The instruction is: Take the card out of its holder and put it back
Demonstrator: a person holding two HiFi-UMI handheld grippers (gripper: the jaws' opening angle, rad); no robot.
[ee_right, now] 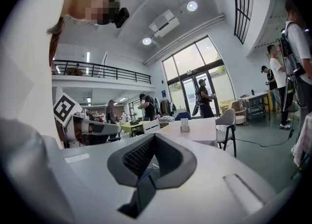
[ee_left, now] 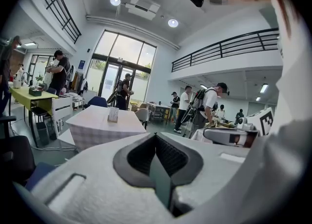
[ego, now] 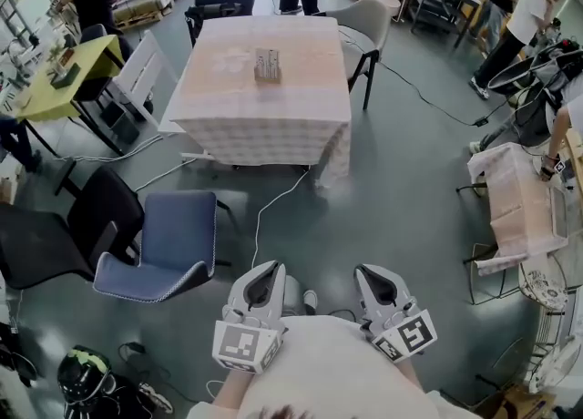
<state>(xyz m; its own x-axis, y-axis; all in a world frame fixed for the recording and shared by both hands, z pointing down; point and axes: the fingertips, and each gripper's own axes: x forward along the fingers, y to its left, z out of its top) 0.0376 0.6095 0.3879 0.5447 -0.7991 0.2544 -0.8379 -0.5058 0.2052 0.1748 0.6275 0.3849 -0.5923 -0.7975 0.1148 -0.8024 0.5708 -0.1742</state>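
Note:
The card holder (ego: 267, 66), a small upright stand with a card in it, sits on the cloth-covered table (ego: 301, 107) far ahead of me. It also shows small in the left gripper view (ee_left: 113, 114) and the right gripper view (ee_right: 185, 124). My left gripper (ego: 272, 268) and right gripper (ego: 363, 270) are held side by side close to my body, well short of the table. In each gripper view the jaws meet at the tips, left gripper (ee_left: 156, 135) and right gripper (ee_right: 155, 137), with nothing between them.
A blue chair (ego: 168, 246) and a black chair (ego: 64, 230) stand on the floor at my left. A cable (ego: 273, 203) runs across the floor toward the table. A grey chair (ego: 369, 25) stands at the table's right, a yellow desk (ego: 55, 80) at far left. Several people stand around the room.

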